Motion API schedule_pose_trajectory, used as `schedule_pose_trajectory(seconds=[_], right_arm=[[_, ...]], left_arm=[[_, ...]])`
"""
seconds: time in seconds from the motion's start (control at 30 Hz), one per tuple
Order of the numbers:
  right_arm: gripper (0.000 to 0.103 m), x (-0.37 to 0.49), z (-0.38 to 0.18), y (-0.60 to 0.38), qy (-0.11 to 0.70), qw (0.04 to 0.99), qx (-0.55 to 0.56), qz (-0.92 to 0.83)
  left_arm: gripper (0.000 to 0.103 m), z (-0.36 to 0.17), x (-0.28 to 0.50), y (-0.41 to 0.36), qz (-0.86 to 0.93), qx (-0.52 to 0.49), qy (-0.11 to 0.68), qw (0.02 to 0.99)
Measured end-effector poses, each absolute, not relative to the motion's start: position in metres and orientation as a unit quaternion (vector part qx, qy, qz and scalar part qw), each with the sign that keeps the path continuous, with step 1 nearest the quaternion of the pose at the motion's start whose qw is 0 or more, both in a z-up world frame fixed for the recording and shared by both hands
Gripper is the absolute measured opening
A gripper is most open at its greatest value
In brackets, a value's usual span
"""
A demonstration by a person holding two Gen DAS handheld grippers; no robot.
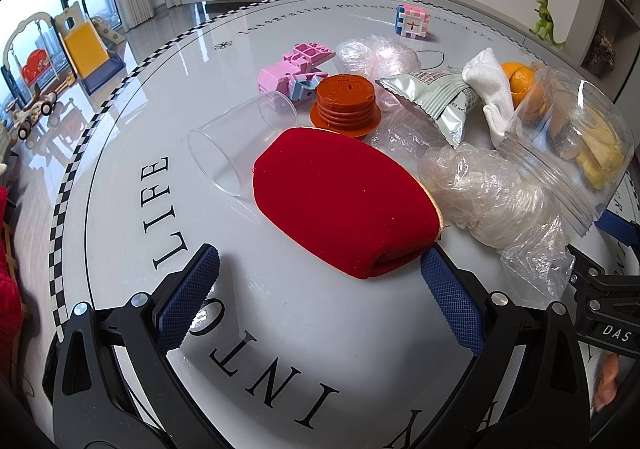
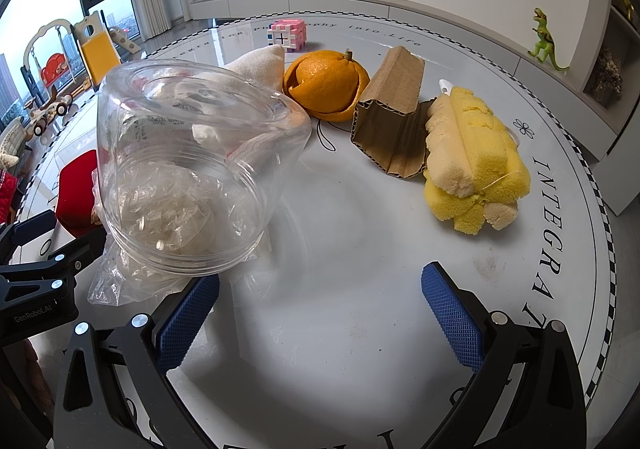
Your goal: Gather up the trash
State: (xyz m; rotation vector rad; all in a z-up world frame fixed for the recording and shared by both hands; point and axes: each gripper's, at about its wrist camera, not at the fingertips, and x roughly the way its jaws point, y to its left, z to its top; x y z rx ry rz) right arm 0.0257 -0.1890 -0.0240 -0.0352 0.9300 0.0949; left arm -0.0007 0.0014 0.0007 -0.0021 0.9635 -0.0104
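Two open claws hover over a round white surface littered with trash.

Left wrist view: the left claw is spread wide and empty, its right pad just beside a soft red velvet pouch; next to it lies a crumpled clear plastic film wad, light, slippery and best pinched at a bunched fold. Right wrist view: the right claw is equally wide and empty, near a tipped clear plastic jar, rigid but slick, so its rim looks the surest hold; the yellow foam sponge, orange peel and corrugated cardboard scrap would compress easily.
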Motion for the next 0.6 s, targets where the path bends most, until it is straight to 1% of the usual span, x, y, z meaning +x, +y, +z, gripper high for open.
schedule_pose_trajectory(seconds=[0.13,0.33,0.47,0.6], right_arm=[[0.1,0.021,-0.02,-0.191,0.45,0.891,-0.011,0.058],[0.1,-0.001,-0.008,-0.189,0.441,0.894,-0.025,0.079],[0.1,-0.015,0.013,-0.186,0.426,0.899,-0.019,0.098],[0.1,-0.018,0.04,-0.183,0.412,0.903,-0.009,0.119]], left_arm=[[0.097,0.008,-0.009,0.01,-0.009,-0.037,0.45,0.892],[0.097,0.011,-0.024,0.023,0.0,-0.02,0.453,0.891],[0.097,0.015,-0.029,0.025,-0.002,-0.014,0.45,0.893],[0.097,0.027,-0.033,0.034,-0.003,-0.039,0.452,0.891]])
